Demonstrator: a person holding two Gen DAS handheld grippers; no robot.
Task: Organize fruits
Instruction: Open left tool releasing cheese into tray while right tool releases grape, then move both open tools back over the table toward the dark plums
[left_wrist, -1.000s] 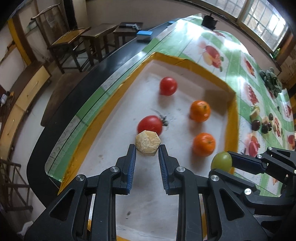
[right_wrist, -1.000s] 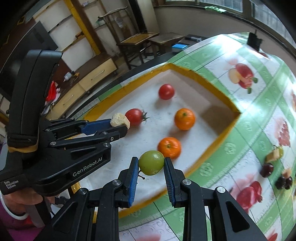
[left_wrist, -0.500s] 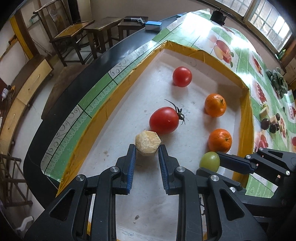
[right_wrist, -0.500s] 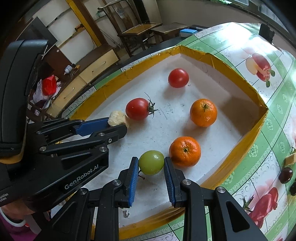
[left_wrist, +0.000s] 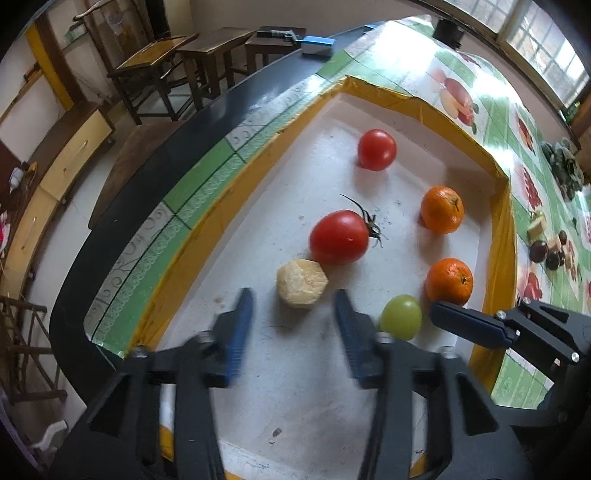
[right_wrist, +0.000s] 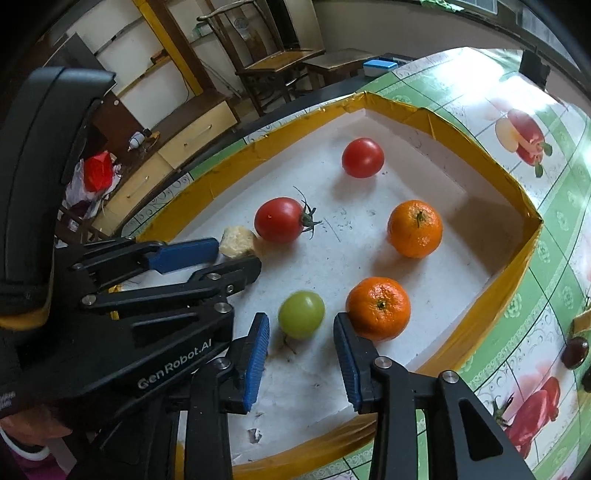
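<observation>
my left gripper (left_wrist: 293, 314) fingers are opening off the pale, faceted peeled fruit chunk (left_wrist: 301, 282), which rests free in the white yellow-rimmed tray (left_wrist: 218, 218) beside the stemmed red tomato (left_wrist: 339, 236). my right gripper (right_wrist: 301, 345) is opening too, leaving the small green round fruit (right_wrist: 301, 314) by the near orange mandarin (right_wrist: 378, 308), so like sits near like.

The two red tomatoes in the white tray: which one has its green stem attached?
The nearer tomato, lying beside the pale peeled piece, has a green stem and calyx on its side. The farther tomato, near the tray's back corner, shows none.
</observation>
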